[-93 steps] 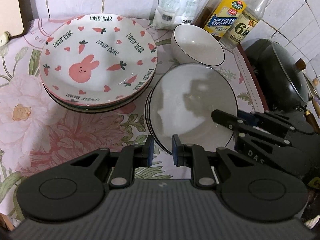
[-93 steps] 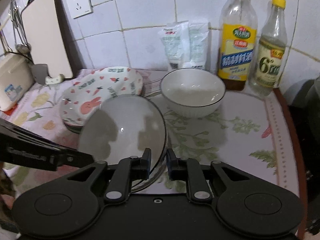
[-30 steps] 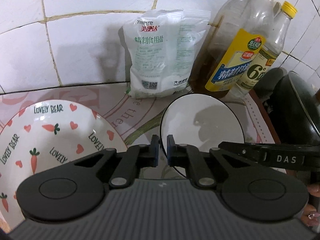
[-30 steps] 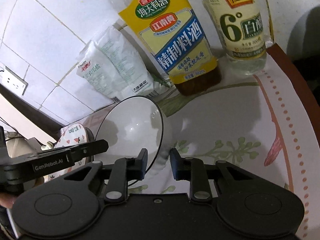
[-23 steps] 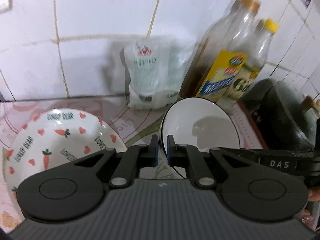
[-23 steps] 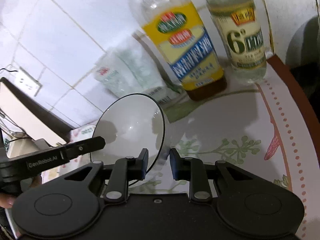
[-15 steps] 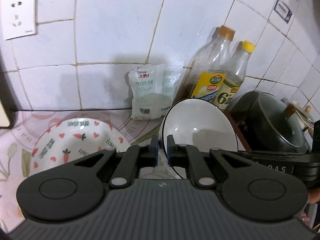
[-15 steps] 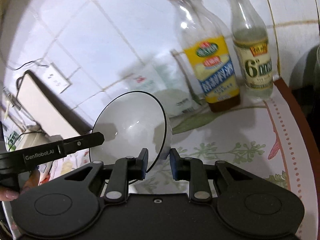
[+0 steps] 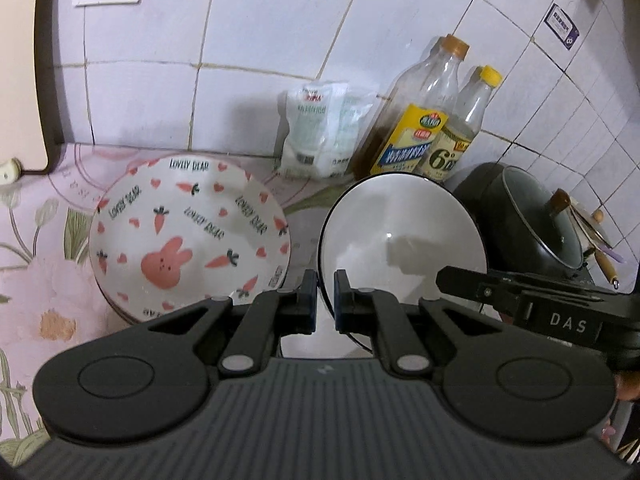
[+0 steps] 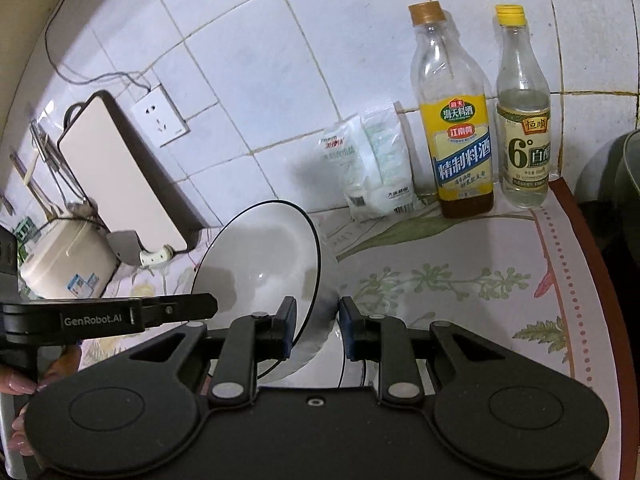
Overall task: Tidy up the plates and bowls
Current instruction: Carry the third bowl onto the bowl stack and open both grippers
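A white bowl with a thin black rim is held up off the table by both grippers. My left gripper is shut on its left rim. My right gripper is shut on its right rim. The bowl tilts toward each camera. A white plate with a pink rabbit, carrots and hearts tops a stack of plates on the flowered tablecloth, left of the bowl. The other black-rimmed plates are hidden behind the grippers.
At the tiled back wall stand a white salt bag, a yellow-labelled bottle and a vinegar bottle. A dark lidded pot sits right. A cutting board leans at left.
Both grippers closed on the white bowl at the back of the table and lifted it. They have since drawn back and up, so the plate stack and wall show more.
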`<state>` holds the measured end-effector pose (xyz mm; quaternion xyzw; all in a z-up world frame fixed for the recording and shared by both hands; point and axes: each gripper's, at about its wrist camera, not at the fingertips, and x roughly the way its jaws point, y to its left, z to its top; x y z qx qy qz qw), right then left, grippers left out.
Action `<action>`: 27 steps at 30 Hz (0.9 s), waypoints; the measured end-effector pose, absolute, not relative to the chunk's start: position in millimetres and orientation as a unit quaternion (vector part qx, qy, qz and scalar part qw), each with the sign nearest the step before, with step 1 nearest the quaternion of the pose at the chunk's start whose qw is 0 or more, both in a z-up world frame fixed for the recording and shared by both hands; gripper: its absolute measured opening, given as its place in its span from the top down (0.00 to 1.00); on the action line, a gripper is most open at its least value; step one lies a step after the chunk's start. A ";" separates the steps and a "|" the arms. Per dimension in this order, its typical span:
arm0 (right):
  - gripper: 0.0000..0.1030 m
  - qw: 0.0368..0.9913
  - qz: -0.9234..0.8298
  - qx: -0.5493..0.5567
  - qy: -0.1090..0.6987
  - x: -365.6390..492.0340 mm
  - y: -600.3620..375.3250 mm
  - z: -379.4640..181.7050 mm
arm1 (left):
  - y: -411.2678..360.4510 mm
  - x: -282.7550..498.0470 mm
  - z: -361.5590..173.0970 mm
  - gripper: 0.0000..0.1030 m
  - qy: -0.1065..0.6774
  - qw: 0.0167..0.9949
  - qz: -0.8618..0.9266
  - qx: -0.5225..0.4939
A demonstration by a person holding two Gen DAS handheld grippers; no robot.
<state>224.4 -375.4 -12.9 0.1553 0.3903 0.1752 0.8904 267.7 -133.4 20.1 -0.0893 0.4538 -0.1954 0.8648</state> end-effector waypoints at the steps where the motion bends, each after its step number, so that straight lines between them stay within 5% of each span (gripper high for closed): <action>1: 0.73 0.891 0.175 0.152 0.391 222.7 -374.1 -13.9 | -132.8 266.6 17.8 0.93 0.454 0.864 -0.197 -0.088; 27: 0.74 0.906 0.170 0.034 0.387 202.4 -346.8 -44.2 | -134.2 258.7 -19.0 0.93 0.506 0.838 -0.190 -0.071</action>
